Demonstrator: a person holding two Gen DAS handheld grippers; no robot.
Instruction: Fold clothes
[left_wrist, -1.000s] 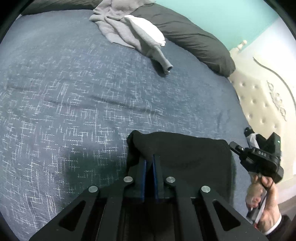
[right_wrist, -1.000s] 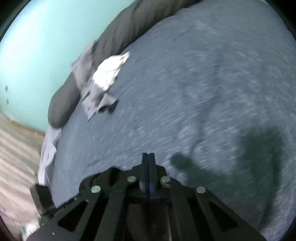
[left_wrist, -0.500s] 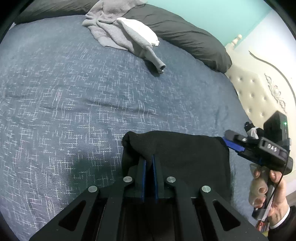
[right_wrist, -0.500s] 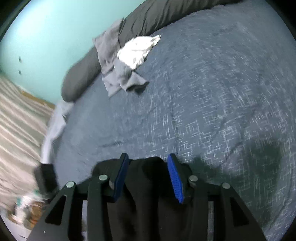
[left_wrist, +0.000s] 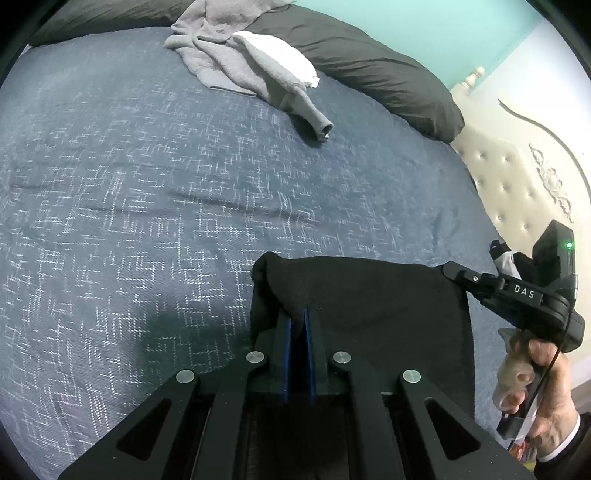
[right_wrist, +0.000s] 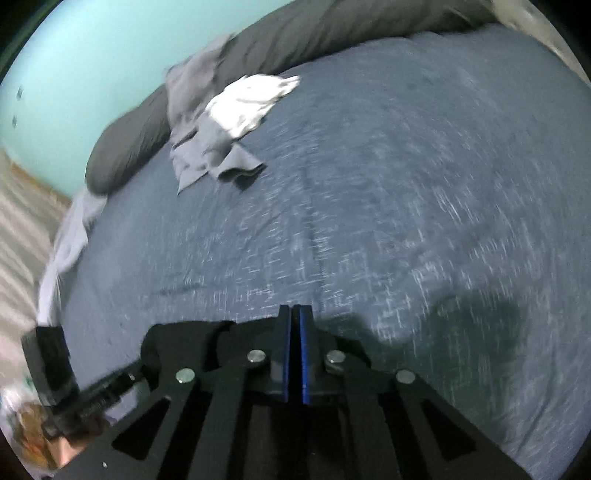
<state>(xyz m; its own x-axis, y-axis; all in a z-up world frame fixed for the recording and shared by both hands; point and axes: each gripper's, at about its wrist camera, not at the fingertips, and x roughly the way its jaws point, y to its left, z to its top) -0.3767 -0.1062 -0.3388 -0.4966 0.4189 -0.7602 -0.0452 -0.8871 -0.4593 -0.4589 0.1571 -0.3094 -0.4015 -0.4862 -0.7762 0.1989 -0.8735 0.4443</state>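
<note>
While both tongs pinch the black garment (left_wrist: 369, 295) at the near edge of the bed (left_wrist: 147, 184), the left tongs (left_wrist: 297, 321) clamp one upper corner and the right tongs (right_wrist: 294, 317) the other, seemingly to stretch the top edge taut between them. Grey clothes (left_wrist: 236, 62) and a white garment (left_wrist: 284, 59) lie heaped well apart by the dark pillow (left_wrist: 369, 70).

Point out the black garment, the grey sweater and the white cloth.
Black garment (left_wrist: 369, 291): left wrist view, middle of its spread top.
Grey sweater (left_wrist: 221, 62): left wrist view, crumpled body.
White cloth (right_wrist: 247, 103): right wrist view, its bright middle.
</note>
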